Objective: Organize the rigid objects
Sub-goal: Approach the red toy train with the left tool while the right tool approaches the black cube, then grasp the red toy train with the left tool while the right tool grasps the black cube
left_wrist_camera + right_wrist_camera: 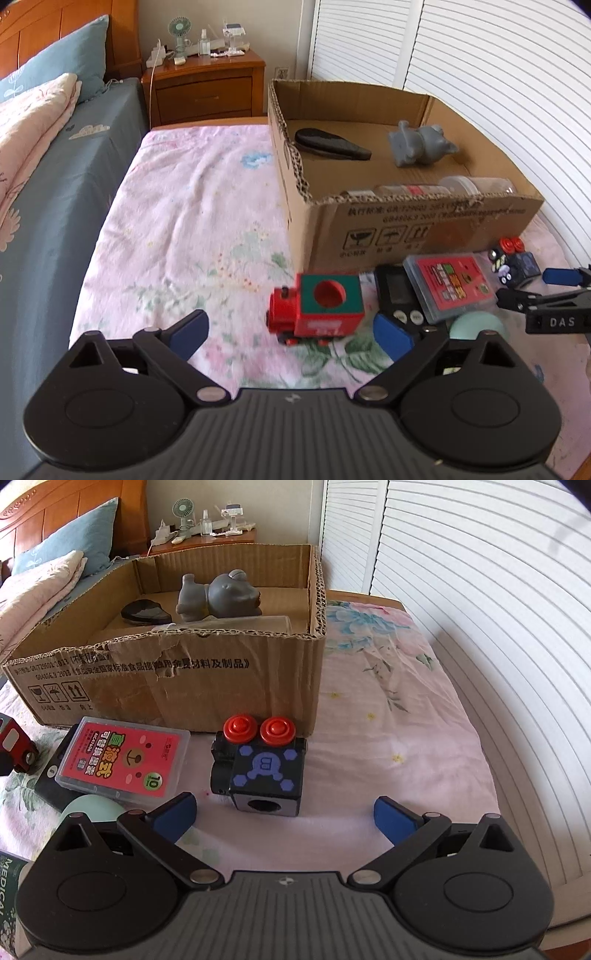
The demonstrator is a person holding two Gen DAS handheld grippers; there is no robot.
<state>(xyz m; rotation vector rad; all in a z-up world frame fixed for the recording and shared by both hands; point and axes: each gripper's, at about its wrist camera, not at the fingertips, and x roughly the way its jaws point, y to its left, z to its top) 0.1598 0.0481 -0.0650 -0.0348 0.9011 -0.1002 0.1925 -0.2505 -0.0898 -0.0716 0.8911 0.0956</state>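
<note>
- Your left gripper (291, 334) had its blue pads spread, nothing pinched; the red toy train (316, 308) with its green block stood on the pink floral sheet (177, 229) just beyond the tips, touching neither pad.
- Your right gripper (286, 816) was spread wide too and empty; the black toy block (264, 771) with two red knobs on its far edge sat just ahead of its left pad, clear of both.
- To the left of that block lay a clear card case (123, 762) with a red label, resting partly on a black device (399, 295), with a pale green round thing (92, 806) beside them.
- Behind all these stood the cardboard box (207, 679), open-topped.
- Inside it lay a grey bear figure (218, 596), a dark flat oval case (328, 144) and a clear jar (476, 184) on its side against the near wall.
- Farthest back stood a wooden nightstand (207, 88).
</note>
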